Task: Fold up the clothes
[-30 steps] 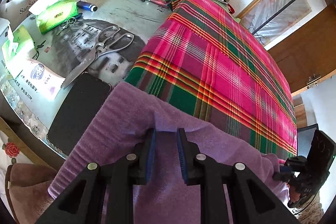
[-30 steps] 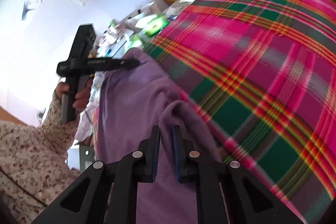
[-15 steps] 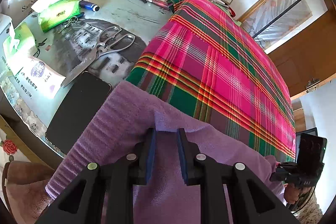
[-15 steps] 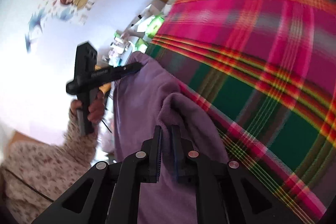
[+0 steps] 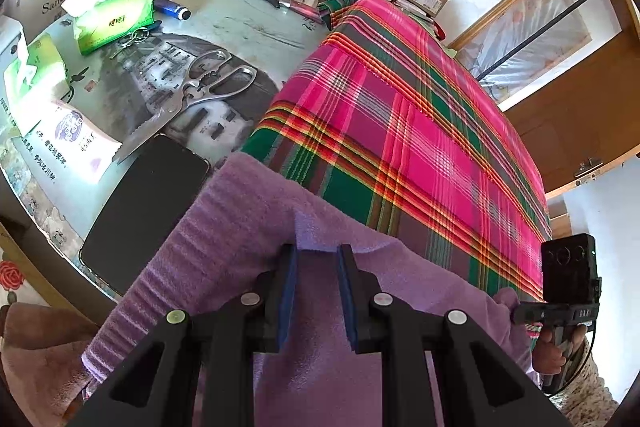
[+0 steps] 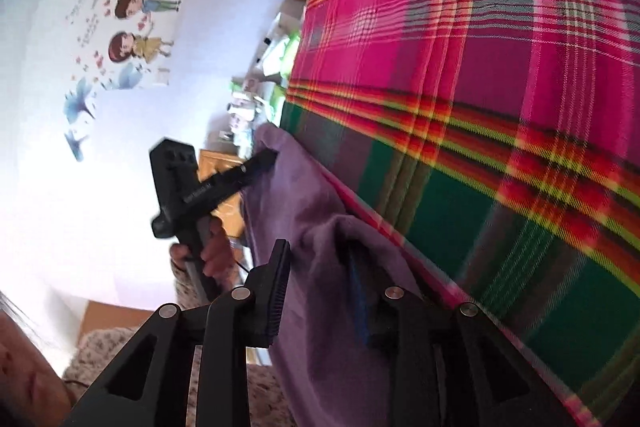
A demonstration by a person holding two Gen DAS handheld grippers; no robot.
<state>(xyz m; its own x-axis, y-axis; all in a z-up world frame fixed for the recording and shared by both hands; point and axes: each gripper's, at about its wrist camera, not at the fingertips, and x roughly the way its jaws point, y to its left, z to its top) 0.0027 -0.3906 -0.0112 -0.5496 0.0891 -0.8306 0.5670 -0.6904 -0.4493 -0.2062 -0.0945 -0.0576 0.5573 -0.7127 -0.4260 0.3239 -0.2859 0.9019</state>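
L gripper (image 5: 317, 269): black two-finger tongs w/ blue pads, clenched on a fold of the soft purple knit garment (image 5: 224, 227); fabric fills the narrow gap btwn the pads. The garment lies along the near edge of the pink-green-red plaid cloth (image 5: 400, 131), ribbed hem hanging down at 8 o'clock.

R gripper (image 6: 320, 267): jaws stand wider apart, a bunch of the same garment (image 6: 304, 195) humps up btwn them. Right pad partly buried in fabric, left pad bare on its inner face; can't tell if it grips or is loose.

In L wrist view, at 10 o'clock of the garment: black slab phone (image 5: 144, 207) just beside it, steel kitchen shears (image 5: 200, 95) past that, green tissue pack (image 5: 114, 19) farther at 11. R gripper body shows at 4 o'clock (image 5: 568, 291), at the garment's far end.
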